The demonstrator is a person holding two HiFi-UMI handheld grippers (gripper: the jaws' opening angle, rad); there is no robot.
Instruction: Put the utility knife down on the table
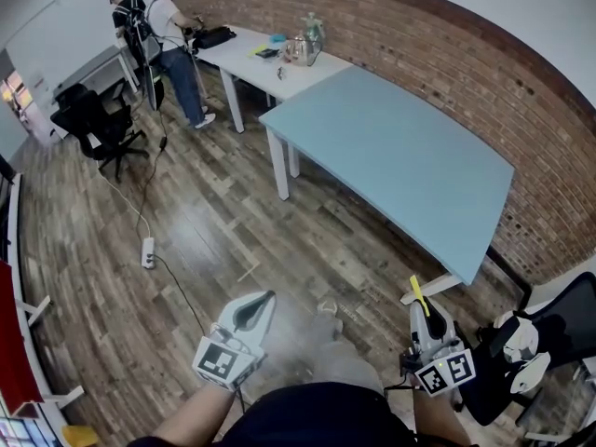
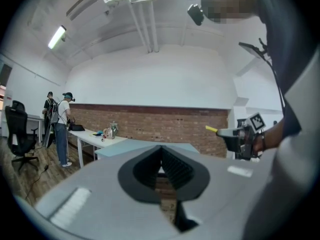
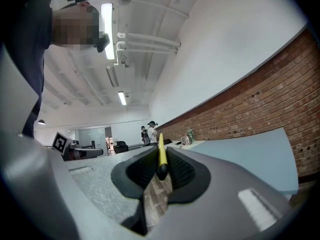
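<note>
A yellow utility knife [image 1: 417,293] with a black end stands between the jaws of my right gripper [image 1: 424,317], which is shut on it, low at the right of the head view. In the right gripper view the knife [image 3: 162,156] sticks out forward past the pads. The gripper hangs over the wood floor, a little short of the near corner of the light blue table [image 1: 391,156]. My left gripper [image 1: 268,296] is over the floor to the left, its jaws together with nothing in them. The left gripper view shows the right gripper [image 2: 235,136] and the knife's yellow tip [image 2: 211,129].
A white table [image 1: 251,59] with a bag and small items joins the blue table's far end, and two people [image 1: 168,26] stand by it. A black office chair [image 1: 98,124] and a power strip [image 1: 147,252] are at the left. A brick wall [image 1: 466,73] runs behind; another chair [image 1: 540,343] is at the right.
</note>
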